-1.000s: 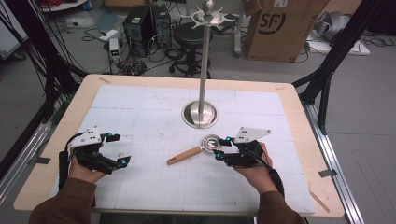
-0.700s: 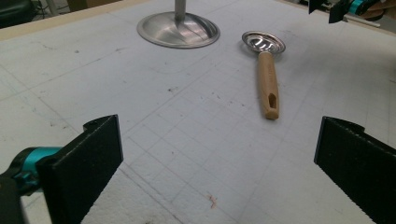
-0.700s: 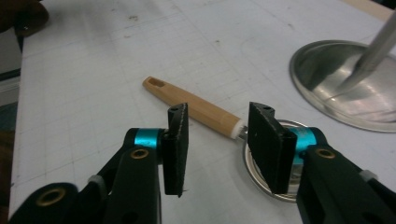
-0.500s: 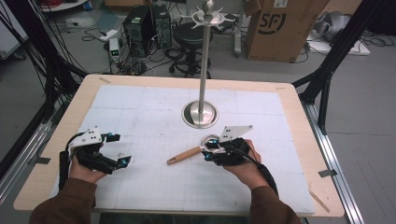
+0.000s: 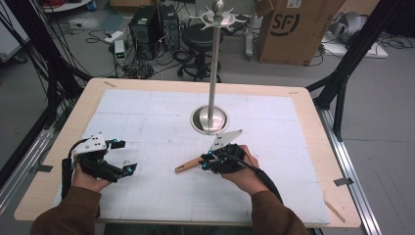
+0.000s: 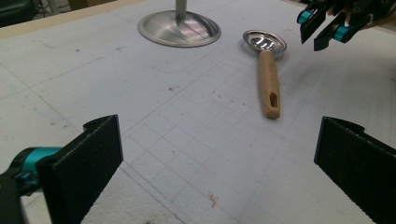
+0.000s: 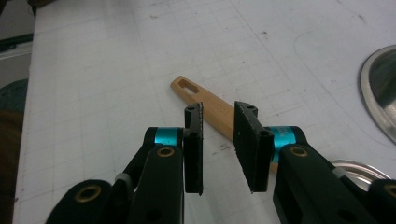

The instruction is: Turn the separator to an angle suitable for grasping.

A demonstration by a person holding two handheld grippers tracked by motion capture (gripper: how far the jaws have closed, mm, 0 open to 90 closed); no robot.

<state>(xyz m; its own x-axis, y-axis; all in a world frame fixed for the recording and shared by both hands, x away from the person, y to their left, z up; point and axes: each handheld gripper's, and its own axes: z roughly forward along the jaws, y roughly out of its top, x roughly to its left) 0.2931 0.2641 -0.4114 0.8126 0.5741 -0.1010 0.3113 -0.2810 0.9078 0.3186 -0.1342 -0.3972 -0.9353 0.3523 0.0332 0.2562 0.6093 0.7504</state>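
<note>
Indoors, white gridded table [image 5: 147, 112], left tongs [image 5: 125, 155] spread, right tongs [image 7: 218, 122] closing astride spoon handle [image 7: 205, 105].

A lab or workshop: beyond the far edge of the surface [image 5: 303, 105] stand computer towers [image 5: 154, 24], tangled floor cables [image 5: 98, 34], a black stool [image 5: 198, 36] and a cardboard box [image 5: 298, 29]; dark metal frame struts [image 5: 342, 73] flank it.

The big brown cardboard box [image 5: 298, 29] on the floor past the far edge of the table has the letters "SF" in a dark oval on its side. No other words or numbers can be read.
</note>
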